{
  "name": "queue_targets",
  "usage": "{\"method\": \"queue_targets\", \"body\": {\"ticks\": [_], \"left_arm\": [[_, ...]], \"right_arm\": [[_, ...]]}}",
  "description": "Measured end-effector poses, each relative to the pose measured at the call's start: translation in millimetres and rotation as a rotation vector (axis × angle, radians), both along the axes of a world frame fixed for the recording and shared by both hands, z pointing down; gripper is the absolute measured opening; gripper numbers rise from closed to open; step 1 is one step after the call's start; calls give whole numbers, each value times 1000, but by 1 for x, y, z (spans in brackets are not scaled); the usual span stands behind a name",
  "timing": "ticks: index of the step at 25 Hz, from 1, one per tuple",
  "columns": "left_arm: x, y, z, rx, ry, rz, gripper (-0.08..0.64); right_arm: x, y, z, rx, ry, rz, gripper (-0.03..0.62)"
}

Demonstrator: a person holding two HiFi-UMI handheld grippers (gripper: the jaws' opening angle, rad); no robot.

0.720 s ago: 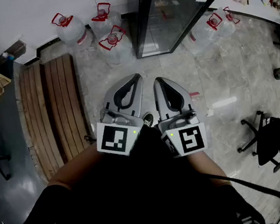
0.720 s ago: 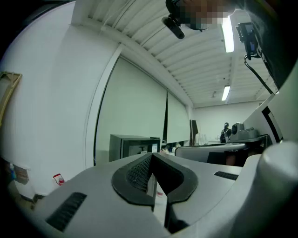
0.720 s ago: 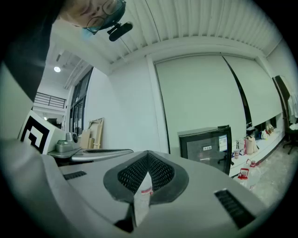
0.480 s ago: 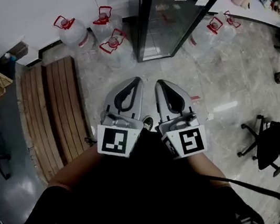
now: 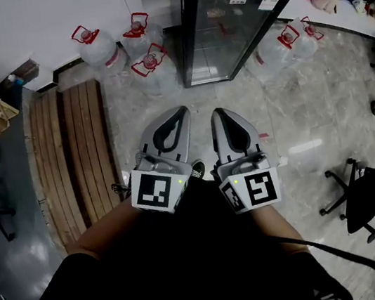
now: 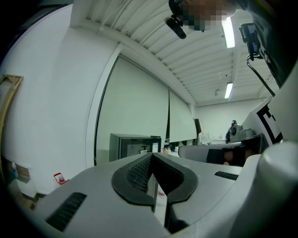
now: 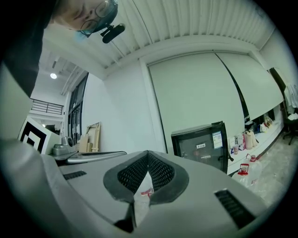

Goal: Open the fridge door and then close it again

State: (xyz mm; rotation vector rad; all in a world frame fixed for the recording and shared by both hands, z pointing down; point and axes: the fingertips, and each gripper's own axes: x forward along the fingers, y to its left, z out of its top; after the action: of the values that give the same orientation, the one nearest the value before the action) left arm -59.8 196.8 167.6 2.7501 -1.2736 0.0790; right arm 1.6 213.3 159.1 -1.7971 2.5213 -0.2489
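A: Head view: black glass-door fridge point(image 5: 226, 21) stands at the far side of the stone floor point(image 5: 309, 111). Door looks closed. It's well apart from both grippers, so I'd say the task hasn't started.
B: What's around it?
A: Slatted wooden platform point(image 5: 74, 150) lies off to the left. Office chair point(image 5: 361, 188) at lower right. Water jugs point(image 5: 148, 63) with red handles crowd the fridge's left side, and there are more on its right.
B: Grippers?
A: Left gripper point(image 5: 180, 111) and right gripper point(image 5: 218, 112) are side by side, close to the body, pointing toward the fridge. On both, the jaws meet at the tips with nothing between them; both gripper views agree.
B: Risks?
A: Jaws have to part before they reach the door. If they arrive closed they'll just poke the glass. I can't make out a handle from here, so the grab point is a guess. A weak pinch on a bare door edge could slip off mid-pull. A wide door swing could hit the nearest jug, depending on the hinge side. Feet could also clip a jug stepping in.
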Motion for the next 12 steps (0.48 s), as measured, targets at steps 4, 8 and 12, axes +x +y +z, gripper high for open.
{"method": "queue_targets", "body": {"ticks": [4,8,12], "left_arm": [[2,-27,10,-5,-10,-4,8],[7,-72,26,-17,-15,1,8],[13,-129,43,-32,0,48,8]], "right_arm": [[7,-24,8,-7,5,21,15],[11,-66,21,-30,9,52,15],[9,-116,31,-56,17,81,15]]}}
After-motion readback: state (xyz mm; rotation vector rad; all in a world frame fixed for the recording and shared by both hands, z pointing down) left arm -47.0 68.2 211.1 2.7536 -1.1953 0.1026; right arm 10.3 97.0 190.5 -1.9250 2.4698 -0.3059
